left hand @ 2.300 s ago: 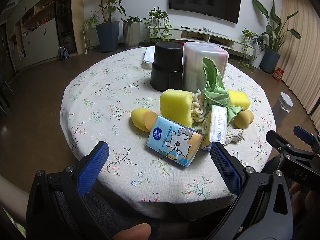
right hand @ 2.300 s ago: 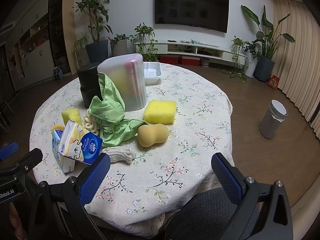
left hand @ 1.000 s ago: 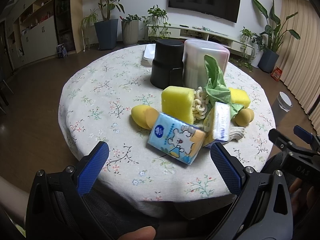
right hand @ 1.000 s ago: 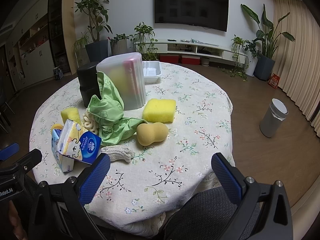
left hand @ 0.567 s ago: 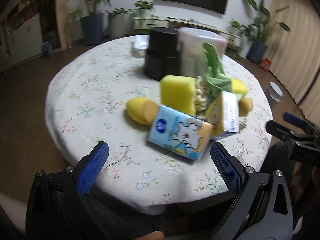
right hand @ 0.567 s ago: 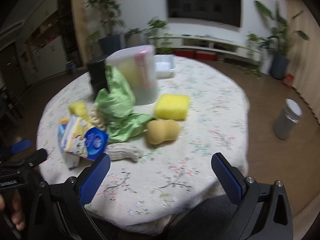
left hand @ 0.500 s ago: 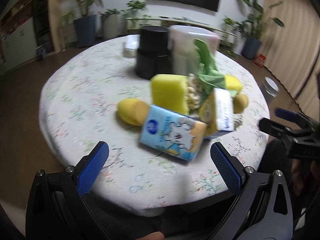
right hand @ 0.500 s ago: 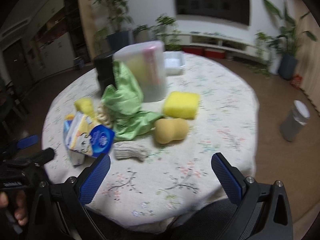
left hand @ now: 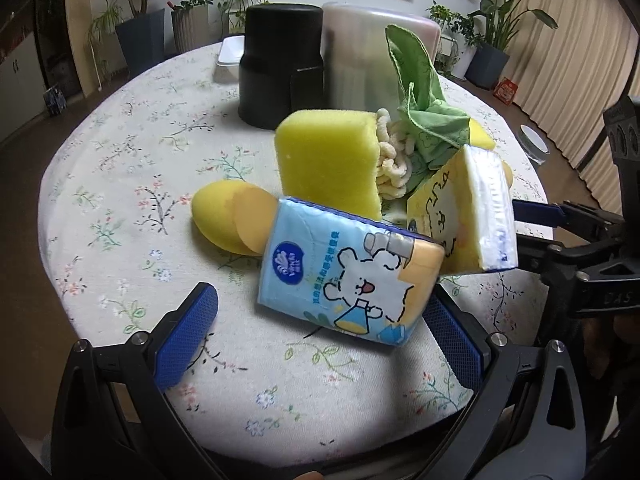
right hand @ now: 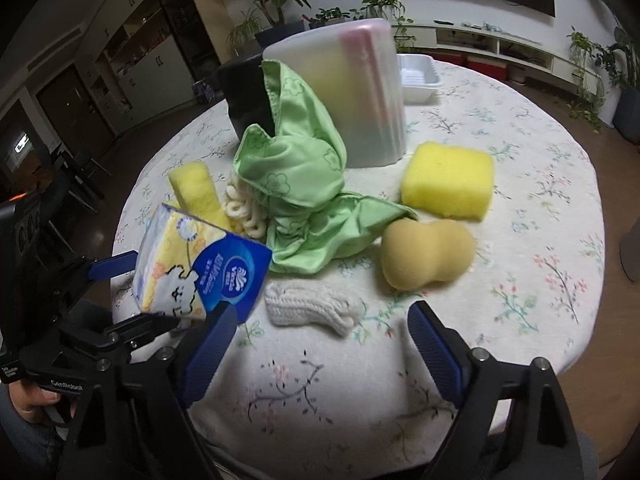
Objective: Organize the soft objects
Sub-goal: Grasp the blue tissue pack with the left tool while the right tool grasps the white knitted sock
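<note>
Floral tablecloth [right hand: 520, 360] bare near edge.

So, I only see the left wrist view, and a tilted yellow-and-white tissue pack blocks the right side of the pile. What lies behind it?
Observer: A white knitted cloth lies flat on the flowered tablecloth.
Operator: Anything near it?
Observer: A tan peanut-shaped sponge lies just beyond it, next to the tip of the green satin cloth.
Operator: And the other gripper?
Observer: The right gripper is closing its jaws. The knitted cloth sits in line between its fingertips, and they are not touching it.
</note>
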`<state>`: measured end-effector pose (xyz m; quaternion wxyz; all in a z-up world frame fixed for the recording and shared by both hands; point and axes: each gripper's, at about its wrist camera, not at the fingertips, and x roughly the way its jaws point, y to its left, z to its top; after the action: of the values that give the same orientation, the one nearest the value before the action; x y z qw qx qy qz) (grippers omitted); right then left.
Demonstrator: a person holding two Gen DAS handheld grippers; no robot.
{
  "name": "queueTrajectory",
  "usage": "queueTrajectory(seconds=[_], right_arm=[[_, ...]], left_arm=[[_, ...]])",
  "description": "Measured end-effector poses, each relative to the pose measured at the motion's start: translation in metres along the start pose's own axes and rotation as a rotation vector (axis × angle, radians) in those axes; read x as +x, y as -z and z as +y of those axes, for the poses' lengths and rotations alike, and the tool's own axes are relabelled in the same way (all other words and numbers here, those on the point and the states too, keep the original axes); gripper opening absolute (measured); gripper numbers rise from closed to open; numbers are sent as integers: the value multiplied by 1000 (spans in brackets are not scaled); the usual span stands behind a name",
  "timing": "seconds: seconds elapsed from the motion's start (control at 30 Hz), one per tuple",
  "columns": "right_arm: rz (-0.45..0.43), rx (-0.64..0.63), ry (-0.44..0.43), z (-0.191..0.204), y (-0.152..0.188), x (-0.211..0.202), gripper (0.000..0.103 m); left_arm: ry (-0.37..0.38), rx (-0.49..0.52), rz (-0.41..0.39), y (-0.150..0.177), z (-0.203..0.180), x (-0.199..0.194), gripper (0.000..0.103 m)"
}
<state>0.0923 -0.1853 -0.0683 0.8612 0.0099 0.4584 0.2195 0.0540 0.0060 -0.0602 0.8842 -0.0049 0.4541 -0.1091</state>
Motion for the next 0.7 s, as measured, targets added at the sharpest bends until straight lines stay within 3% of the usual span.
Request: queueTrajectory(seconds=[0.17,0.3,0.37,0.43,0.7], right_arm=[[15,-25,9,4,-2,11,83],[17,-49,21,7,0,13,81],[13,-72,32,10,0,13,72],[11,-95,51,15,2,12,68],[3,-135,84,23,7,10,68]], left_arm=[[-17,21,31,1,-4,12,103],[2,0,10,-1,-2,11,102],[23,-21,-6,-3,4,11,101],[30,-35,-14,-3,6,10,100],[52,-52,-41,-5,8,6,92]])
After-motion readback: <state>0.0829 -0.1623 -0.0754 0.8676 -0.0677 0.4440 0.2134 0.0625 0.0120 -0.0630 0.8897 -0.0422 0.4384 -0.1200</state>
